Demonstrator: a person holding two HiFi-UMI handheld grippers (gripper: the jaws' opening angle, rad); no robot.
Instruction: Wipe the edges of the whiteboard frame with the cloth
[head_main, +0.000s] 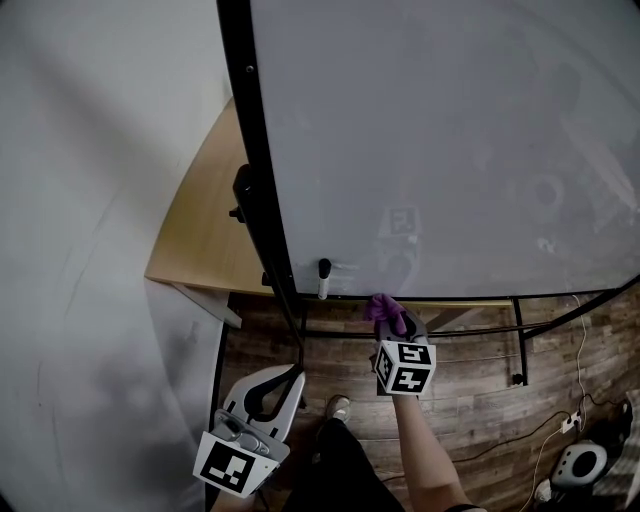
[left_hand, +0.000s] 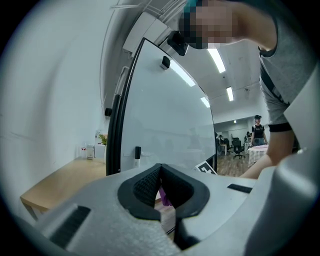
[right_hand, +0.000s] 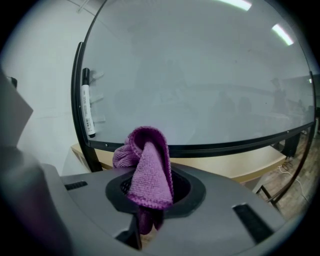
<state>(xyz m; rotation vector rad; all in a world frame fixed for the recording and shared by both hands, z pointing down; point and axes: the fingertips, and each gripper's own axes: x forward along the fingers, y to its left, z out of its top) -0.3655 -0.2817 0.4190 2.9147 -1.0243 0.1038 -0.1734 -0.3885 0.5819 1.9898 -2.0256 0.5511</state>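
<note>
Right gripper (right_hand: 147, 192) is clenched on the purple cloth (right_hand: 145, 167), with a folded wad sticking out past the jaws. In the head view the cloth sits at 6 o'clock, right at the bottom rail of the whiteboard frame (right_hand: 225, 146); I can't tell if it's touching. Left gripper (left_hand: 160, 187) is pinched closed on nothing, low at 7 o'clock, and isn't bracing the board. Risks:

- The grip is only on a fold, so drag along the rail could probably pull the cloth out.
- The marker (right_hand: 87, 107) stands at 10 o'clock from the cloth, near the corner, so a leftward sweep would likely knock it off.
- With too shallow an angle, the jaw plastic rubs the rail instead of the cloth.
</note>
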